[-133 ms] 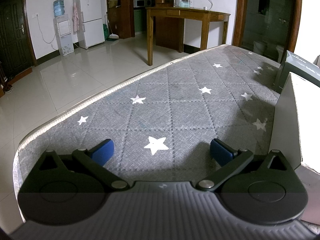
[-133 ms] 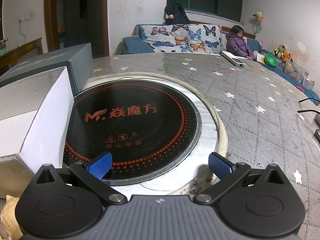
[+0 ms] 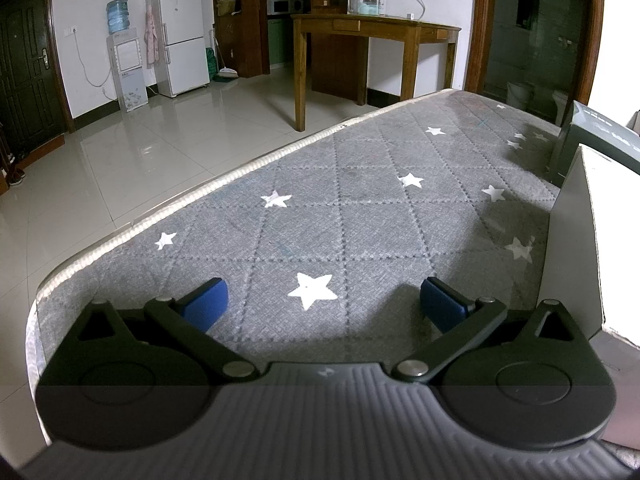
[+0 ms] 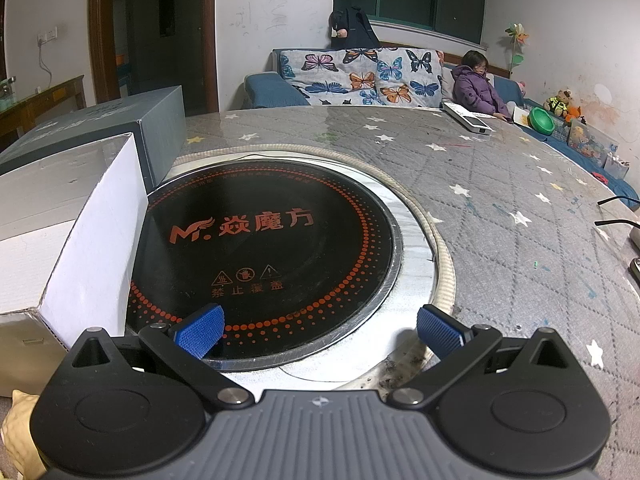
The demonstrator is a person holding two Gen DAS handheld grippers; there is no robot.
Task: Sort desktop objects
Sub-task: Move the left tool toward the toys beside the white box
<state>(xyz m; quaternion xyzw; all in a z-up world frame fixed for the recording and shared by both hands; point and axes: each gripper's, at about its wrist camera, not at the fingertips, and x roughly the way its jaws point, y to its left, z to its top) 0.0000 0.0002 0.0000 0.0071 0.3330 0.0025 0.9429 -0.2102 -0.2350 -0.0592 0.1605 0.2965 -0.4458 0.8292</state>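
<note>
My left gripper (image 3: 322,304) stands open over the grey star-patterned tabletop (image 3: 360,200), nothing between its blue pads. A white box (image 3: 576,248) rises just to its right, with a dark grey box (image 3: 600,140) behind it. My right gripper (image 4: 318,330) is open too, hovering at the near rim of a round black induction cooktop (image 4: 264,248) set into the table. The same white box (image 4: 64,232) lies left of the cooktop, the grey box (image 4: 120,124) behind it. A white remote (image 4: 466,118) lies at the table's far side.
A yellowish object (image 4: 18,436) peeks in at the lower left. Black cables (image 4: 616,210) and a device edge sit at the far right. A person sits on the sofa (image 4: 360,76) behind the table. Beyond the table's left edge are tiled floor and a wooden table (image 3: 376,36).
</note>
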